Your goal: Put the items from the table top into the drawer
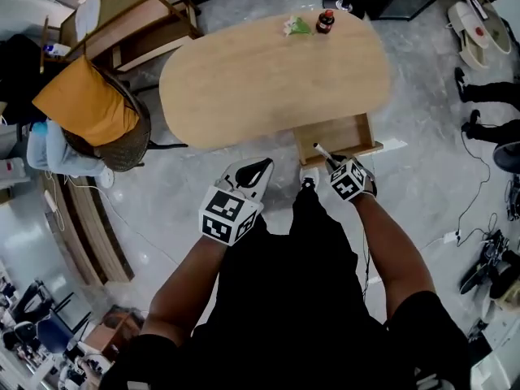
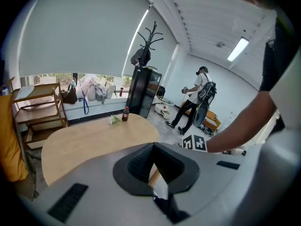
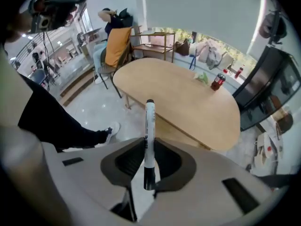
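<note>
A white marker with a black cap point(image 3: 149, 131) stands up between the jaws of my right gripper point(image 3: 149, 147), which is shut on it. In the head view this marker point(image 1: 322, 153) is over the front of the open wooden drawer point(image 1: 357, 132), with the right gripper point(image 1: 331, 164) just below it. My left gripper point(image 1: 258, 168) hovers over the floor left of the drawer; its jaws point(image 2: 153, 146) meet with nothing between them. A dark bottle with a red cap point(image 1: 325, 21) and a green and white packet point(image 1: 296, 27) sit at the far edge of the oval table point(image 1: 268, 80).
A chair draped in orange cloth point(image 1: 85, 104) and a wooden shelf unit point(image 1: 122, 15) stand left of the table. Other people's feet point(image 1: 487, 92) and cables point(image 1: 479, 185) are on the right. A person point(image 2: 197, 98), a coat rack point(image 2: 149, 41) and a black cabinet point(image 2: 143, 91) lie beyond the table.
</note>
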Available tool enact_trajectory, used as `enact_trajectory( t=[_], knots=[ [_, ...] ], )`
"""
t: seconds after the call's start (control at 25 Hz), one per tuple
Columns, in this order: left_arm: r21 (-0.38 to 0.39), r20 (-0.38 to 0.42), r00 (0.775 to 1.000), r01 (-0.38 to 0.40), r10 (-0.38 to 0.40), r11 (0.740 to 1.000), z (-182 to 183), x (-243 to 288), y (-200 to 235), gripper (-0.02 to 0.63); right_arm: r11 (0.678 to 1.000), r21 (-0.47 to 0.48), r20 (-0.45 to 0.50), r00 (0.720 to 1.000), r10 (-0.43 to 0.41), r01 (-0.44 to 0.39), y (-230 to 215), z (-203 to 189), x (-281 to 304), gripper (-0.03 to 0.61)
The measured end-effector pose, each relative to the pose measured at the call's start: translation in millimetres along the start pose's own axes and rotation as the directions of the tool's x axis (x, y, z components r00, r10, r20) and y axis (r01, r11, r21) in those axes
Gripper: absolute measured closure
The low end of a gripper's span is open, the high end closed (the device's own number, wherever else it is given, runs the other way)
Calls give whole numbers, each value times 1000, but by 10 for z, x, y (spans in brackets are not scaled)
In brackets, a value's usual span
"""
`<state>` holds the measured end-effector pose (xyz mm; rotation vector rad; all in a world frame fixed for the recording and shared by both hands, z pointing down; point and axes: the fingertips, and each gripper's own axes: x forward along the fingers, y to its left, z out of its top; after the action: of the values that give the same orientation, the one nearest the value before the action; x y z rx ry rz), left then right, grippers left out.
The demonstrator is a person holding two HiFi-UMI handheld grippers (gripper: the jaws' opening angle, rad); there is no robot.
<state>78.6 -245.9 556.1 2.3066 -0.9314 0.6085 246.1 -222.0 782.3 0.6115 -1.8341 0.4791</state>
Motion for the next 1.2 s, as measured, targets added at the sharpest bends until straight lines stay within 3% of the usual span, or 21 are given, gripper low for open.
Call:
enact_trajectory(
  t=[0.16,0.36,0.64,0.92,1.2],
  knots=[
    [-86,-40,994,-107,104,991,-286,178,11,612,988,-115,-98,991,95,-107,-101,-289,755,518],
    [-158,-69,981,-189,180,969,-553,403,89,612,964,-206,-177,976,130,-166,-251,-437,1613,518],
    [-230,-131,974,-209,182,950,-963,695,-55,612,950,-233,-236,960,153,-208,-249,-589,2457,518],
    [-271,-176,961,-254,212,929,-1318,649,-5,612,946,-264,-224,966,130,-189,-191,-572,2852,518],
    [-263,-176,958,-269,228,927,-1266,526,37,612,948,-246,-210,966,152,-203,-141,-512,2705,502]
  ],
)
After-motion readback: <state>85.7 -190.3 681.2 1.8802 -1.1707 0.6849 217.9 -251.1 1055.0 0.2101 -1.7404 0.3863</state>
